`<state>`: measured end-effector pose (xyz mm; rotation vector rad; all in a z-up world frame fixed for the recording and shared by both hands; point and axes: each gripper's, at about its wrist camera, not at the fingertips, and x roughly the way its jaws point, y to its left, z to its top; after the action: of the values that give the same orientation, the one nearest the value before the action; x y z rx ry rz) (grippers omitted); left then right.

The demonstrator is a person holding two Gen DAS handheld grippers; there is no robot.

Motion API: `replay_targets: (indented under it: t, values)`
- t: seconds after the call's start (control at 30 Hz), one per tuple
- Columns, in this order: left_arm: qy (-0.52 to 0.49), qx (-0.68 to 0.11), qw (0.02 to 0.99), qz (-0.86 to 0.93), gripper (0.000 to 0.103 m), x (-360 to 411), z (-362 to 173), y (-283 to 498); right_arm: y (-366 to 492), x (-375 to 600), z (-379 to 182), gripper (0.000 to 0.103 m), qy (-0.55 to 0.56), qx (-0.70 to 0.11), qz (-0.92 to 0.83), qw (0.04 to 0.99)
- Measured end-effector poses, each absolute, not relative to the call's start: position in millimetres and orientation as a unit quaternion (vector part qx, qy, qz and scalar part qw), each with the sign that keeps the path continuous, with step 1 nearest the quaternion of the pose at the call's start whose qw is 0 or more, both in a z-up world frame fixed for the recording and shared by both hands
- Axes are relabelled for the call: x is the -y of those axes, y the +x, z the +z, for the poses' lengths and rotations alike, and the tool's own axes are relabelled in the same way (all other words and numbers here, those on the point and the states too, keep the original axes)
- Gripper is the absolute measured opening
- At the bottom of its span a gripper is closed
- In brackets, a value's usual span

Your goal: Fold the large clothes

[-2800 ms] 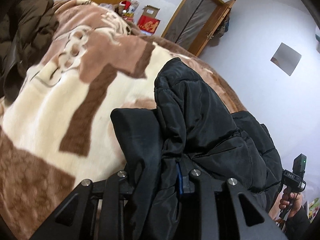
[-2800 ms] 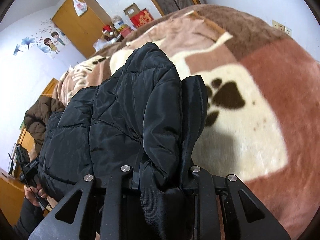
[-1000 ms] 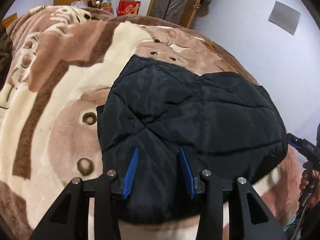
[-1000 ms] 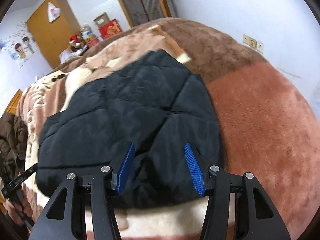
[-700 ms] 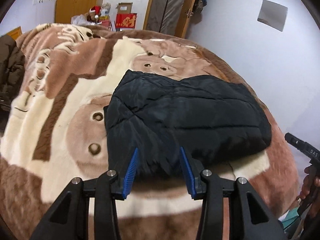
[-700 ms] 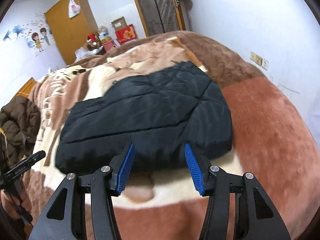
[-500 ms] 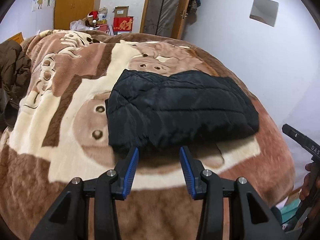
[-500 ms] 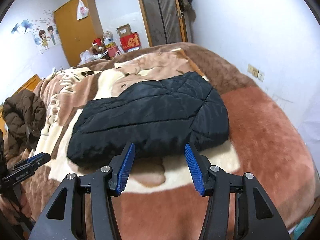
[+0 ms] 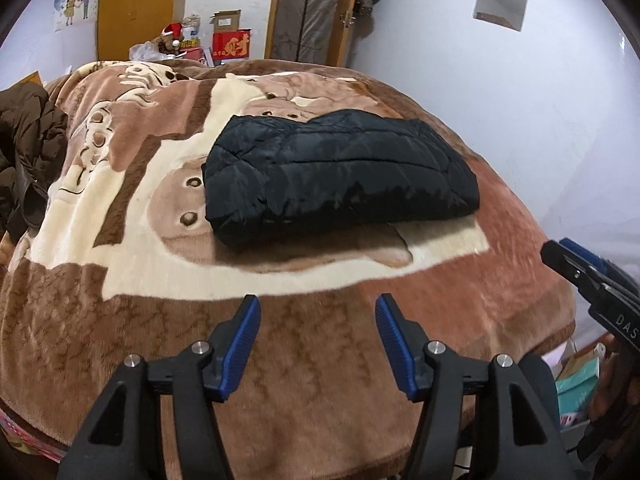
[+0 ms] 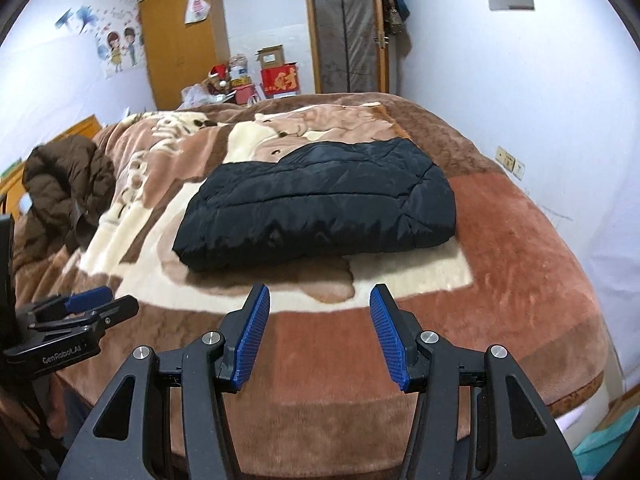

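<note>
The bed (image 9: 120, 320) fills both views under its brown and cream plush blanket (image 10: 520, 264). The black padded jacket (image 9: 340, 176) lies near the middle of it as a flat folded rectangle, well apart from both tools.

The brown coat (image 10: 68, 184) sits in a loose heap at the far left edge of the bed, not yet folded. I judge it to be the next piece, since the black jacket looks finished.

Your left tool (image 9: 318, 344) hangs over the near edge of the bed with nothing between its blue pads (image 9: 240, 348); its jaws have just been opening and now stand wide. Your right tool (image 10: 320, 338) is just as wide and just as empty.

To do this step well, leave the folded jacket alone and carry both tools leftward, high enough that they do not brush the fold and pull it open. Go for the heaped coat at two separate points, such as the shoulders or the hem corners, so it spreads flat when you lift it.

As for containers, an open cardboard box (image 10: 269, 56) stands on a red box (image 10: 280, 77) by the far door. You cannot tell from here what is inside either.
</note>
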<state>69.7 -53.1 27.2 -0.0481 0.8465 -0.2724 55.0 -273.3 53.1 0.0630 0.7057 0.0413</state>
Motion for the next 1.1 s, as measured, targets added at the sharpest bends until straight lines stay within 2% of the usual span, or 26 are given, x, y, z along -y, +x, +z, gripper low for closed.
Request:
replay_targets:
  t: [1.1]
  values:
    - [-0.011, -0.402, 0.904, -0.144, 0.062, 73, 34, 49, 49, 265, 43, 0.053, 0.017, -0.367, 0.012, 0.93]
